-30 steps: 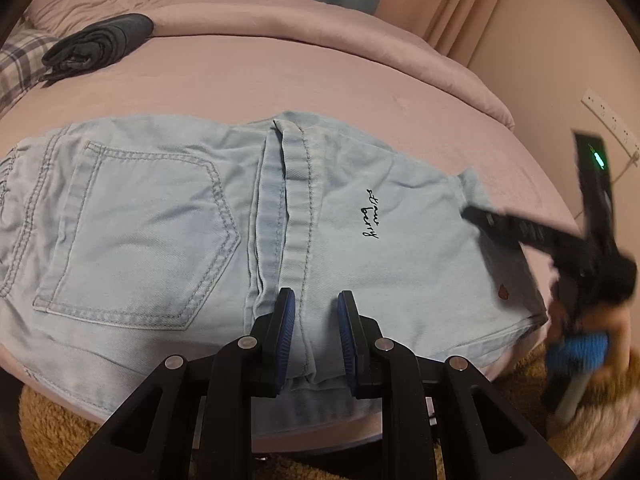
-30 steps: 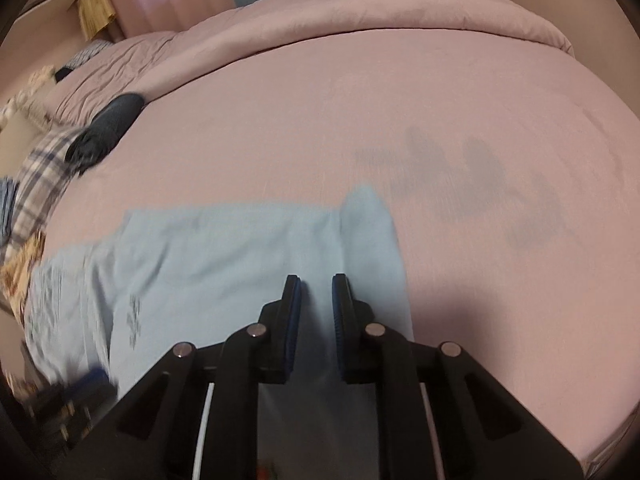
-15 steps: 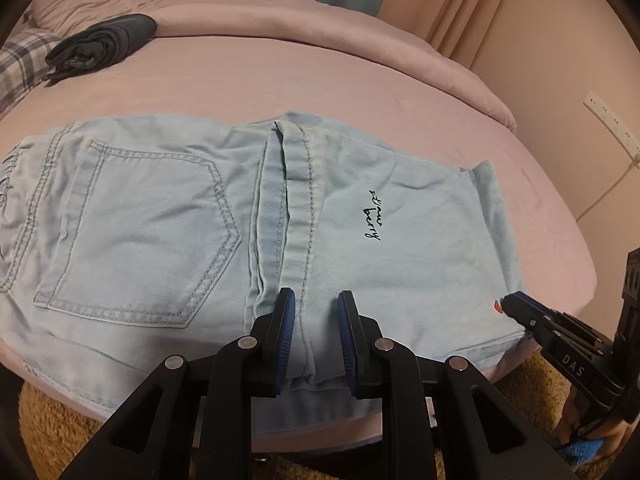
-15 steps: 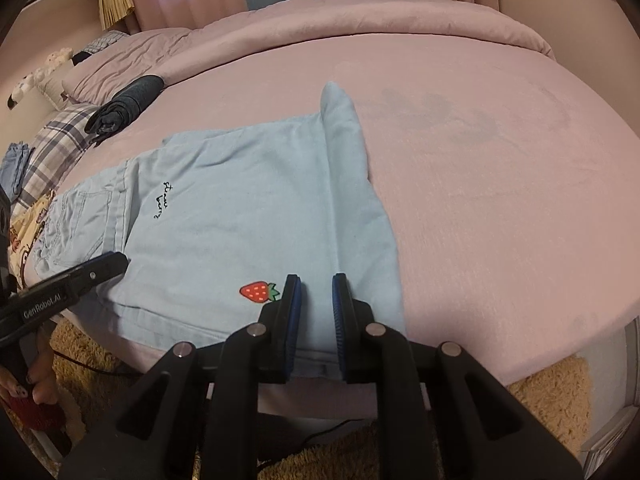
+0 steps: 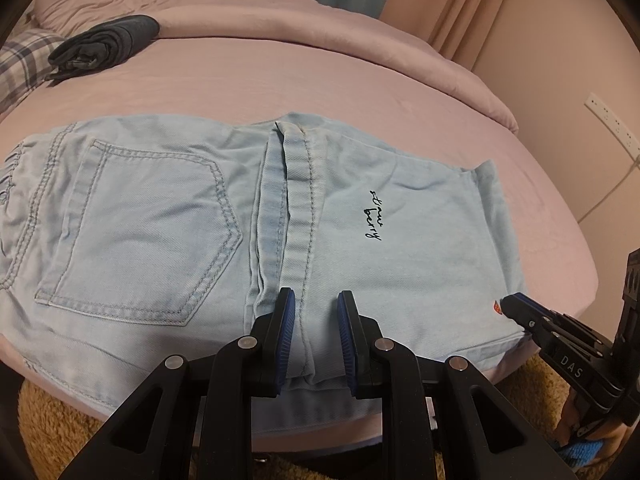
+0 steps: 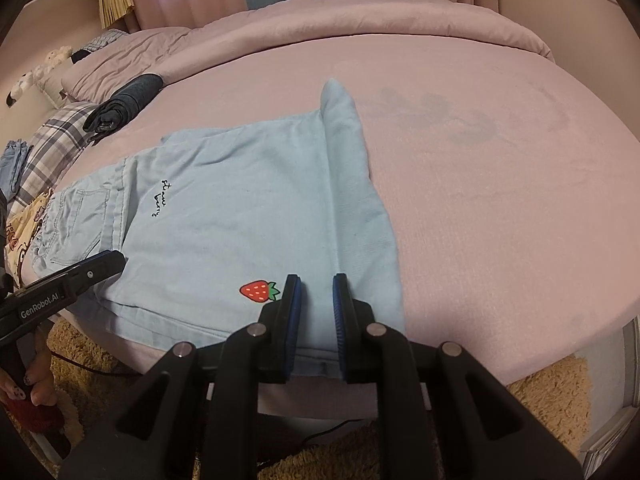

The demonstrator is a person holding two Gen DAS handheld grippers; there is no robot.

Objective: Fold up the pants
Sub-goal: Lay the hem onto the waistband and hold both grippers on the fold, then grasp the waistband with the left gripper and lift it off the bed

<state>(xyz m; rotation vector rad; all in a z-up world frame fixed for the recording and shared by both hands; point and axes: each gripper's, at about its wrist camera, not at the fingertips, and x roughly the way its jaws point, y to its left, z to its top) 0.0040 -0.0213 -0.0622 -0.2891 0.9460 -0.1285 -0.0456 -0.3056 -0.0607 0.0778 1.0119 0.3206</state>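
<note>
Light blue denim pants (image 5: 160,220) lie folded and flat across the pink bed (image 5: 280,76), back pocket on the left, "straw berry" script at the middle. My left gripper (image 5: 316,300) is shut on the pants' near edge, with the thick seam pinched between its blue pads. In the right wrist view the pants (image 6: 240,220) show a red strawberry print (image 6: 258,291) beside my right gripper (image 6: 316,284), which is shut on the near hem at the right folded end. The right gripper (image 5: 508,304) and the left gripper (image 6: 116,258) each show in the other's view.
A rolled dark garment (image 5: 108,40) lies at the back left beside a plaid pillow (image 6: 56,136). A bunched pink duvet (image 5: 320,20) runs along the far side. Shaggy tan rug (image 6: 540,384) covers the floor below the bed edge. A person's hand (image 6: 36,380) holds the left tool.
My right gripper has drawn the pants' right end back to the near bed edge, and that end now lies flat. The left gripper has not moved.
</note>
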